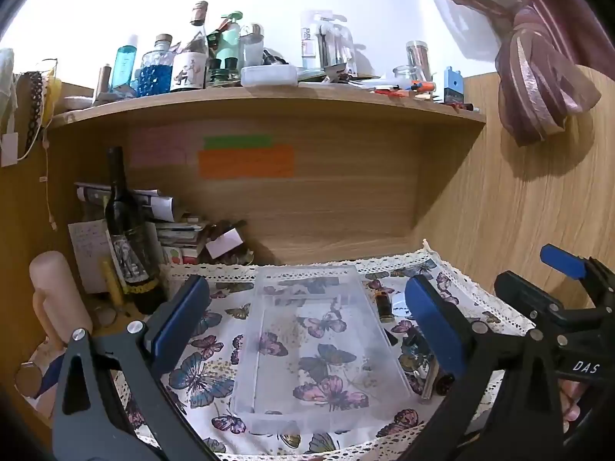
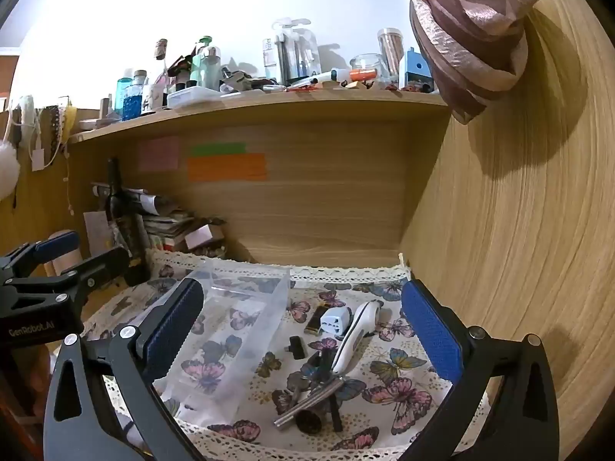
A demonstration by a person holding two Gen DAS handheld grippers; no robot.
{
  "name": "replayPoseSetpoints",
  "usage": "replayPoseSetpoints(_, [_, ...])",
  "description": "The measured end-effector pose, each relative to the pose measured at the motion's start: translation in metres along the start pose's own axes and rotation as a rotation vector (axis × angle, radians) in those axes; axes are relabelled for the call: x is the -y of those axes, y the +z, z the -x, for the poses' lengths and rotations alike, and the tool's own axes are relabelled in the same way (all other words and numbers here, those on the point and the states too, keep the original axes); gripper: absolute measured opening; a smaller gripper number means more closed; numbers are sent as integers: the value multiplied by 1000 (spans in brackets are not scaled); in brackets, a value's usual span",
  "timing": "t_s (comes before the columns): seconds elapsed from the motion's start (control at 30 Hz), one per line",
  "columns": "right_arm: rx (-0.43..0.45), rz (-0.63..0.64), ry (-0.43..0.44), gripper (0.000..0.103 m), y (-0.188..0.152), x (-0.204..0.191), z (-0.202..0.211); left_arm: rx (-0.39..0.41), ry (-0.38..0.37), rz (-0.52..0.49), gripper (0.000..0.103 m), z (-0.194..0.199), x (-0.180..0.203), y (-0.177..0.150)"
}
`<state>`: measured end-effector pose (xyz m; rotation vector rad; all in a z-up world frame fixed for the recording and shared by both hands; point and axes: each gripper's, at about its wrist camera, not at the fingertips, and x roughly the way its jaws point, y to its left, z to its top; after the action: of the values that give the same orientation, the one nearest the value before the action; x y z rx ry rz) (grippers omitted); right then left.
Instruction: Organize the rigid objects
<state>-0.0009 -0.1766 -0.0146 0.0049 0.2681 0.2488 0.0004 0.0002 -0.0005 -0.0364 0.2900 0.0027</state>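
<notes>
A clear plastic tray (image 1: 319, 342) lies on the butterfly cloth (image 1: 200, 376), with nothing visible in it. My left gripper (image 1: 307, 326) is open above it, jaws spread either side. My right gripper (image 2: 303, 330) is open over a pile of small items right of the tray (image 2: 230, 330): a white plug adapter (image 2: 336, 320), a white-handled tool (image 2: 357, 330), a brown lighter-like item (image 2: 316, 320), a small black piece (image 2: 296, 347), a metal rod (image 2: 307, 403) and a black stick (image 2: 333, 392). The lighter-like item (image 1: 384, 307) and rod (image 1: 430, 382) also show in the left wrist view.
A dark wine bottle (image 1: 127, 238) and a stack of papers (image 1: 173, 230) stand at the back left beside a pale candle (image 1: 57, 299). The shelf (image 1: 269, 100) above is crowded with bottles and jars. A wooden wall (image 2: 519, 230) closes the right side.
</notes>
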Motion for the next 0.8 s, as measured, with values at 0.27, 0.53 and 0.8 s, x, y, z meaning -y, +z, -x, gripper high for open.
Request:
replayPoseSetpoints(0.27, [-2,11,1,103,1,-2,-5,18,-27,-20,103,-1,-1,1])
replayPoseSetpoints(0.53, [-9,11,-4,103,1,-2,-7,32,-19,-30,103,1,5,1])
replayPoseSetpoints(0.8, [-9,-2,-2,103,2,2,-6,19,-31,-10,103,-2,3,0])
